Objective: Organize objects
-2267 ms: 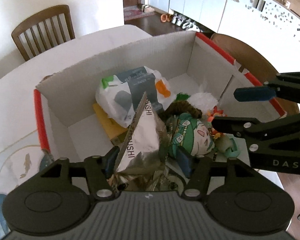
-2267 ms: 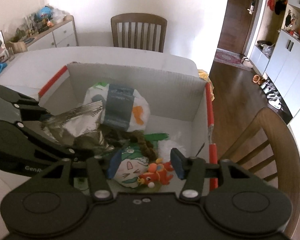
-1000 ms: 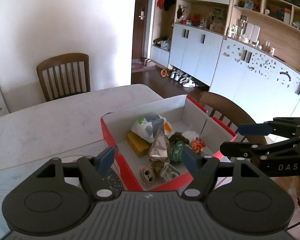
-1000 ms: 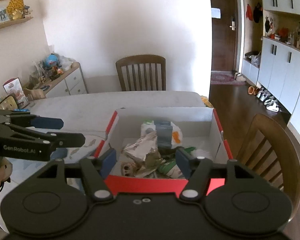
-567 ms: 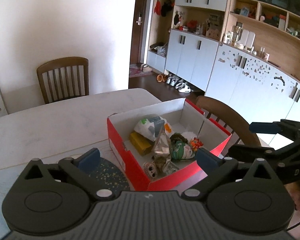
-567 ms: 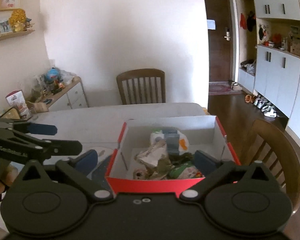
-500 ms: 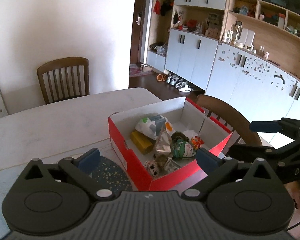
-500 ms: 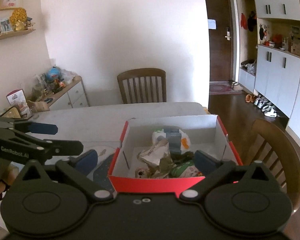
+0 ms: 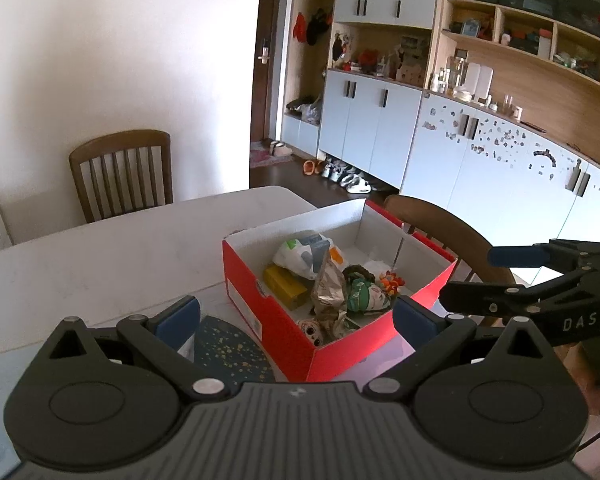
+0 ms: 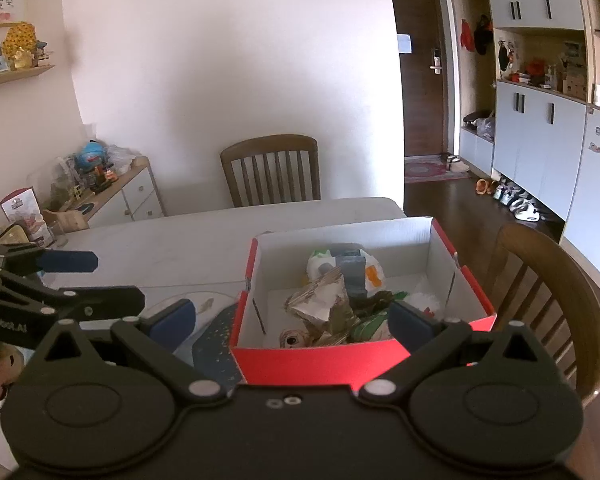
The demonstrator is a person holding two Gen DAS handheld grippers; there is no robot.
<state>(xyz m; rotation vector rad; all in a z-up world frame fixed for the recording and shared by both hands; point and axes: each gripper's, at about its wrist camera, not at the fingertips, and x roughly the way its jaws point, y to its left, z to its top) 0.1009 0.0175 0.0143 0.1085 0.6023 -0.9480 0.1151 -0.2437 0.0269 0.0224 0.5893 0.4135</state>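
Note:
A red cardboard box (image 9: pixel 284 332) with a white inside stands on the white table (image 9: pixel 112 256); it also shows in the right wrist view (image 10: pixel 312 360). In it lie a silver foil snack bag (image 9: pixel 329 288), a white plastic bag (image 9: pixel 306 254), a yellow packet (image 9: pixel 286 286), a green plush toy (image 9: pixel 366 294) and a small orange toy (image 9: pixel 389 280). My left gripper (image 9: pixel 296 318) is open and empty, held high above the box's near side. My right gripper (image 10: pixel 292 322) is open and empty, also held back from the box.
A dark speckled mat (image 9: pixel 228 350) lies left of the box. A wooden chair (image 9: pixel 122 172) stands at the far side of the table, another (image 10: pixel 540 300) right of the box. A sideboard with clutter (image 10: pixel 100 192) stands at the left wall.
Both grippers pulled up and back out of the box. The left gripper let go of the foil snack bag, which now lies in the box, and both jaws opened wider.

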